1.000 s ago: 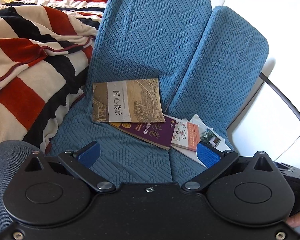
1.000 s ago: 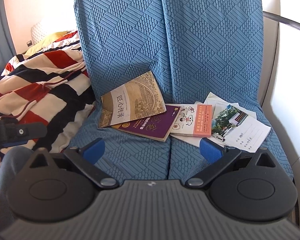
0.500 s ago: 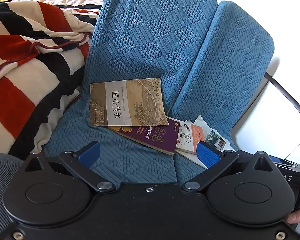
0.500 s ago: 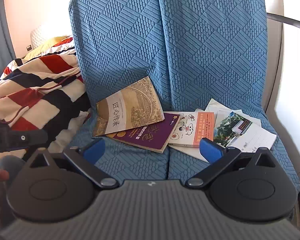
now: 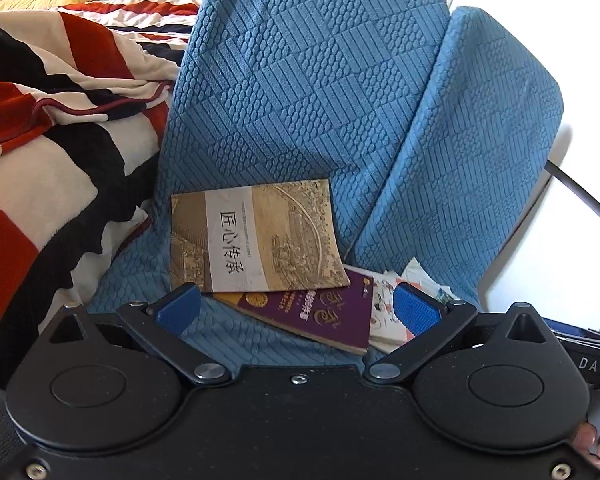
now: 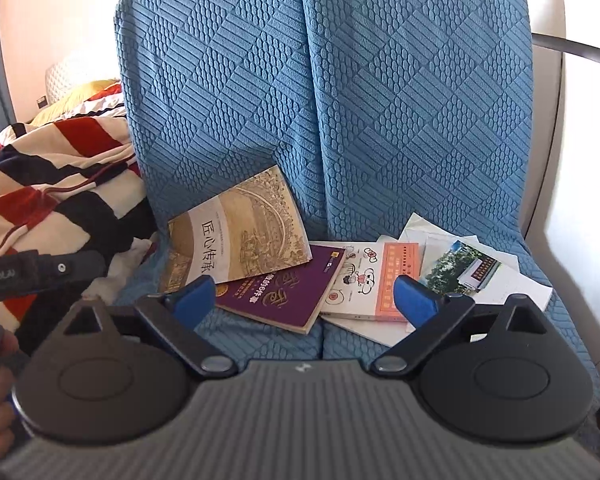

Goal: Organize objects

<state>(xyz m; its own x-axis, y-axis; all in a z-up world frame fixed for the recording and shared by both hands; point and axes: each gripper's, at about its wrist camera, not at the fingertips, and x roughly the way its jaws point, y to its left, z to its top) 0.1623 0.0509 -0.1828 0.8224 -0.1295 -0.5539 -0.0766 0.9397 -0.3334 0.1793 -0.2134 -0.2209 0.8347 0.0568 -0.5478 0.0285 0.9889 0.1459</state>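
Books lie spread on a blue-covered chair seat [image 6: 260, 340]. A tan book with Chinese title [image 5: 256, 236] [image 6: 240, 244] rests on a purple book [image 5: 320, 316] [image 6: 284, 296]. Right of them lie a white-and-orange booklet [image 6: 372, 280] [image 5: 384, 312] and a photo card on white papers [image 6: 472, 268]. My left gripper [image 5: 298, 310] is open and empty, just short of the tan and purple books. My right gripper [image 6: 306, 296] is open and empty, above the seat front before the purple book and booklet.
A red, black and white striped blanket [image 5: 52, 128] [image 6: 52, 184] lies on a bed left of the chair. The chair back [image 6: 340, 100] rises behind the books. A dark metal armrest [image 5: 584, 196] [image 6: 572, 46] curves at the right. The left gripper body [image 6: 36, 272] shows in the right view.
Both grippers have moved forward and closer to the books, which now sit lower and larger in each view. The books have not moved. Both stay open.
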